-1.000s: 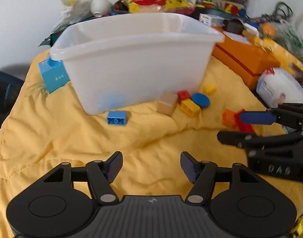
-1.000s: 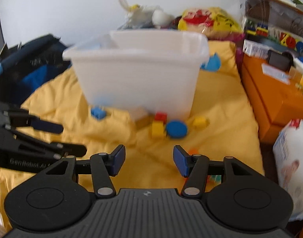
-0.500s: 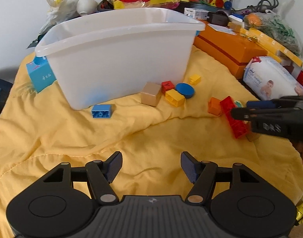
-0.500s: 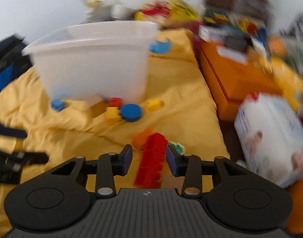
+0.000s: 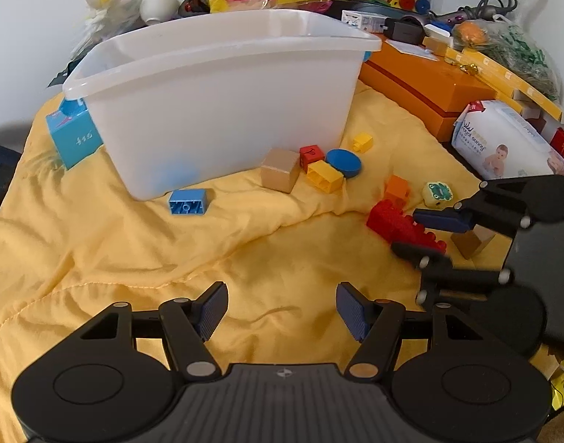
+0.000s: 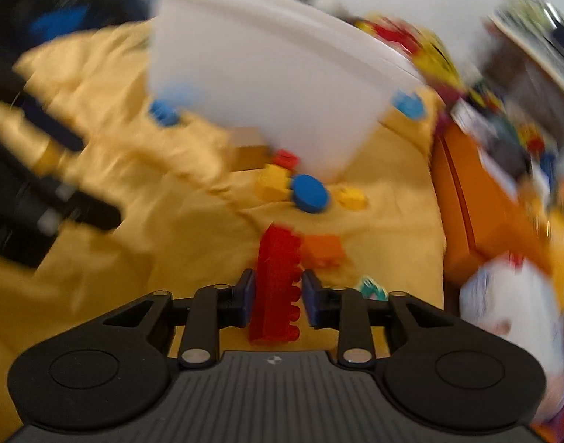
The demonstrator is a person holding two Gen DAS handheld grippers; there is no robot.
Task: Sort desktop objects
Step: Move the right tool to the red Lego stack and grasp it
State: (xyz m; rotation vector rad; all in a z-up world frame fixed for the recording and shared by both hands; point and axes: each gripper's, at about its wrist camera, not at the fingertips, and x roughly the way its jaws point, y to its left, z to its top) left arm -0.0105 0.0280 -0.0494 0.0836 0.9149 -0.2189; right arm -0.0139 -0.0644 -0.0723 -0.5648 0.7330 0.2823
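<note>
The right claw is closed on the long red block, near the right edge of the yellow blanket. The left claw is wide and holds nothing. This looks like the pick-up step. Next, the block should probably go up, over the rim, into the white tub.

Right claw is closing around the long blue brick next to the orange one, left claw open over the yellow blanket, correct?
Not quite: the long brick between the right claw fingers is red, not blue, as the right wrist view shows. It does lie next to the orange brick, and the left claw is open over the yellow blanket.
</note>
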